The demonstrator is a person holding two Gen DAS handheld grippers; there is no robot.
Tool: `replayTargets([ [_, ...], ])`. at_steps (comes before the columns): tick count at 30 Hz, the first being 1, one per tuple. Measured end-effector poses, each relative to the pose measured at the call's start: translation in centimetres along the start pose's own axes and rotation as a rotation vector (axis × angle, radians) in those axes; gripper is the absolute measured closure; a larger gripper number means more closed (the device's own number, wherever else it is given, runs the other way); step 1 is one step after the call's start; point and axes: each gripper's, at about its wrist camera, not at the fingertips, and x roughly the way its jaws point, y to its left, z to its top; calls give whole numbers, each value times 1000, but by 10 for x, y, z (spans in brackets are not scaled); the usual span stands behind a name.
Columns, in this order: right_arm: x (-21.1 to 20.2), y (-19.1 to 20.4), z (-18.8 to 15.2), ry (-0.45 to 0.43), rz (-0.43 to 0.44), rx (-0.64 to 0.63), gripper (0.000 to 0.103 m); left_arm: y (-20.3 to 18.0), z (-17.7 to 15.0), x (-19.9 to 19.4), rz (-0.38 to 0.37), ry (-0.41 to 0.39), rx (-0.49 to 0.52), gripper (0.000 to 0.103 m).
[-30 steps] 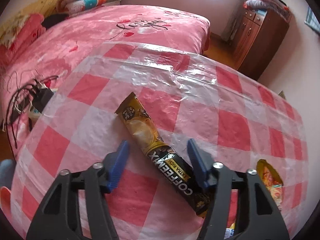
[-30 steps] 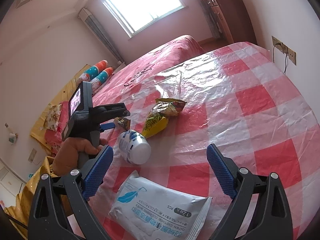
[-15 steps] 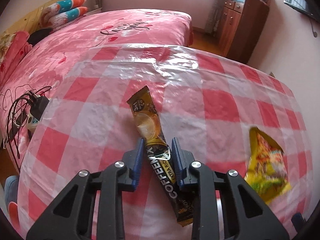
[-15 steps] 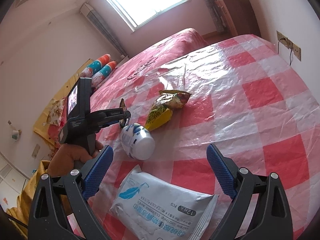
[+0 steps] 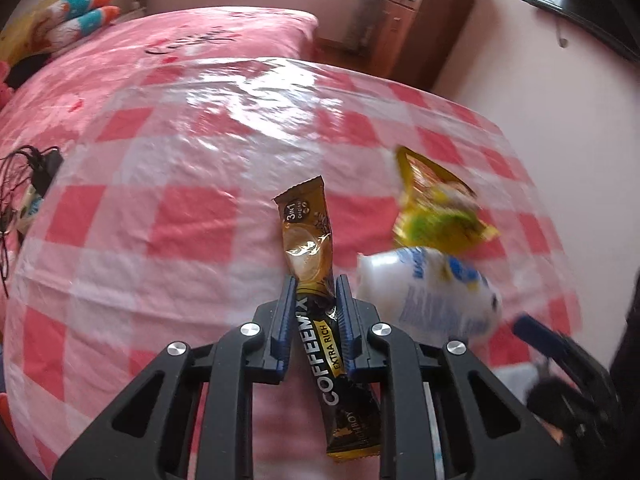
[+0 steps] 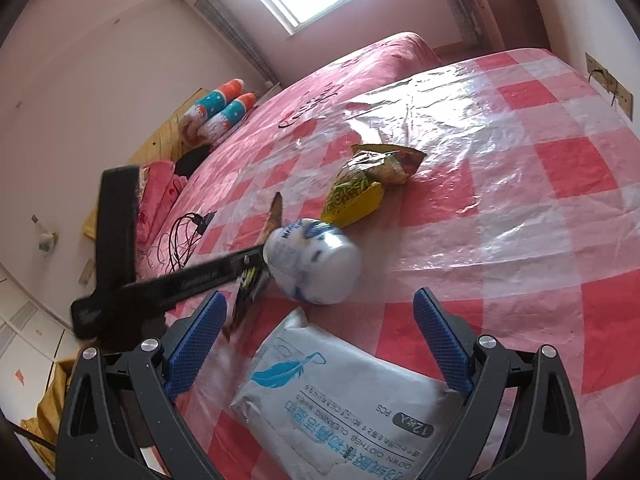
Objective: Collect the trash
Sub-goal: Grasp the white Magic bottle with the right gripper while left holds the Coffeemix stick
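The left gripper point(image 5: 315, 292) clamps a gold-and-black Coffeemix sachet point(image 5: 316, 280) across its middle, the sachet's far end pointing toward the middle of the checked bench point(image 5: 192, 216). Just right of it a white plastic bottle point(image 5: 430, 296) lies on its side, touching a crumpled yellow-green snack bag point(image 5: 436, 212) beyond. The right gripper point(image 6: 320, 344) hangs spread wide and empty over a pack of cleaning wipes point(image 6: 344, 396) at the bench's near edge. A pink bed point(image 6: 320, 80) stands behind.
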Motion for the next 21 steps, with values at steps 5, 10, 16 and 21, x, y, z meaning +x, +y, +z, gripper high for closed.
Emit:
replayTargets([
  [5,7,1,1,16,-27,-3,10,-13,-13,-4,-51,10,39,81],
  [10,15,0,7,23,-70,-17,10,-17,-23,-8,-75,4,47,82],
  [16,29,6,15,31,-125,-47,10,-8,-28,-14,-80,0,28,82],
  [21,40,18,15,42,-203,-97,8,6,-32,-21,-92,-17,-6,83],
])
